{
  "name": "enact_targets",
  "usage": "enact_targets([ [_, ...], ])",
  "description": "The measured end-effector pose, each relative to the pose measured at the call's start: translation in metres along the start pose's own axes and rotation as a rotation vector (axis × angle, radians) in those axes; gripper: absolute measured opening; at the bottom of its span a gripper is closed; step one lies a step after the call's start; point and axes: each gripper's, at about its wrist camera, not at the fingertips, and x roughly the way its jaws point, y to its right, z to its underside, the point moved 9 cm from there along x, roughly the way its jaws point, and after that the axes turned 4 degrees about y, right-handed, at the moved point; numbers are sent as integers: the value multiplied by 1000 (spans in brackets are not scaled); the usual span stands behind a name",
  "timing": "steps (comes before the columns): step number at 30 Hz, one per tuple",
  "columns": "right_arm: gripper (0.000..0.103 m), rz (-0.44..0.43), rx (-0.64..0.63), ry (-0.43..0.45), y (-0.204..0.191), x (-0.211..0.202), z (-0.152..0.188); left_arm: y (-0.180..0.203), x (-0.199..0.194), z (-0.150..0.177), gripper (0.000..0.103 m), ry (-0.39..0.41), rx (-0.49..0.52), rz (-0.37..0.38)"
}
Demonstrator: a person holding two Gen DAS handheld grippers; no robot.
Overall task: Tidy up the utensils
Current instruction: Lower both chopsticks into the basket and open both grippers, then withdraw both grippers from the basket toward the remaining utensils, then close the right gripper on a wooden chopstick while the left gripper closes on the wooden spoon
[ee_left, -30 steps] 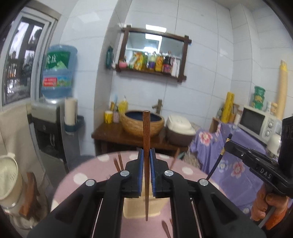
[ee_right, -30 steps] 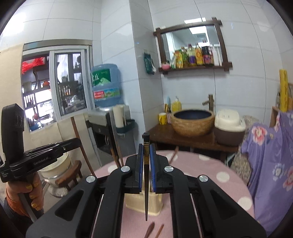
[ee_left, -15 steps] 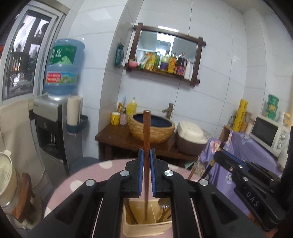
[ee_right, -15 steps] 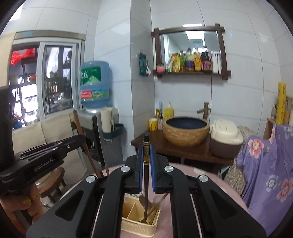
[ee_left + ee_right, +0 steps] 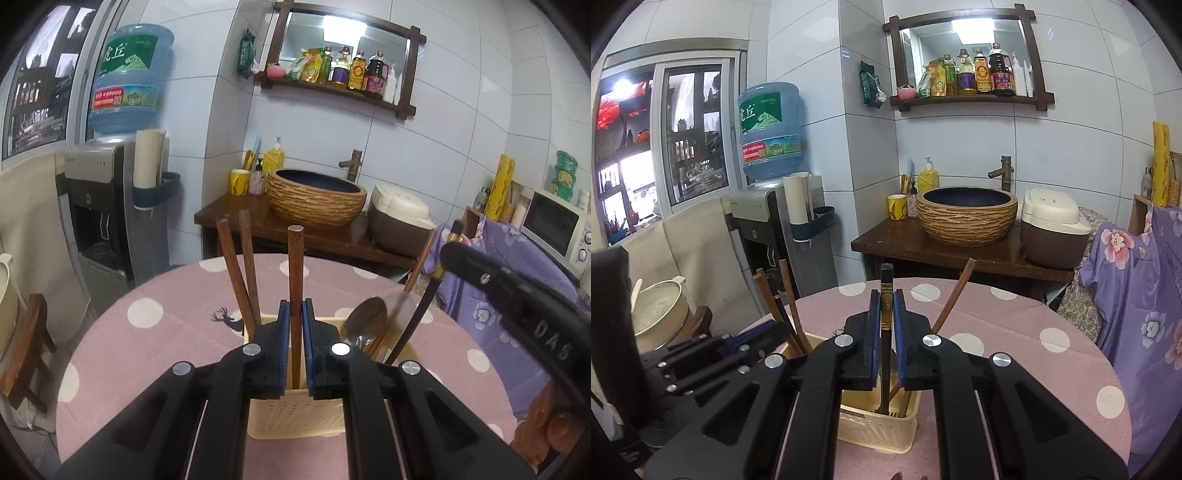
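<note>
My left gripper (image 5: 294,314) is shut on a brown wooden chopstick (image 5: 295,266) that stands upright, its lower end down inside the cream utensil holder (image 5: 295,417). Two more brown chopsticks (image 5: 236,269) and a metal spoon (image 5: 367,321) lean in that holder. My right gripper (image 5: 886,306) is shut on a black chopstick with a gold band (image 5: 886,295), its tip reaching into the holder (image 5: 875,424). That black chopstick (image 5: 424,306) and the right gripper's body (image 5: 517,295) show at the right of the left wrist view.
The holder stands on a round table with a pink polka-dot cloth (image 5: 177,295). Behind it are a wooden counter with a woven basin (image 5: 317,199), a rice cooker (image 5: 399,218) and a water dispenser (image 5: 103,206). A floral purple cover (image 5: 1137,280) lies at right.
Both grippers have sunk toward the holder. The brown and the black chopstick, earlier held above it, now reach down into it.
</note>
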Motion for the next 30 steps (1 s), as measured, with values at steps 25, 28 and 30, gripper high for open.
enact_targets([
  [25,33,116,102,-445,40,-20,227,-39,-60,171,86,-251,-50,-93],
  [28,31,149,102,-475,43,-15,235,-42,-64,170,86,-250,-53,-91],
  [30,26,146,115,-497,43,-11,239,-42,-66,169,86,-248,-58,-83],
])
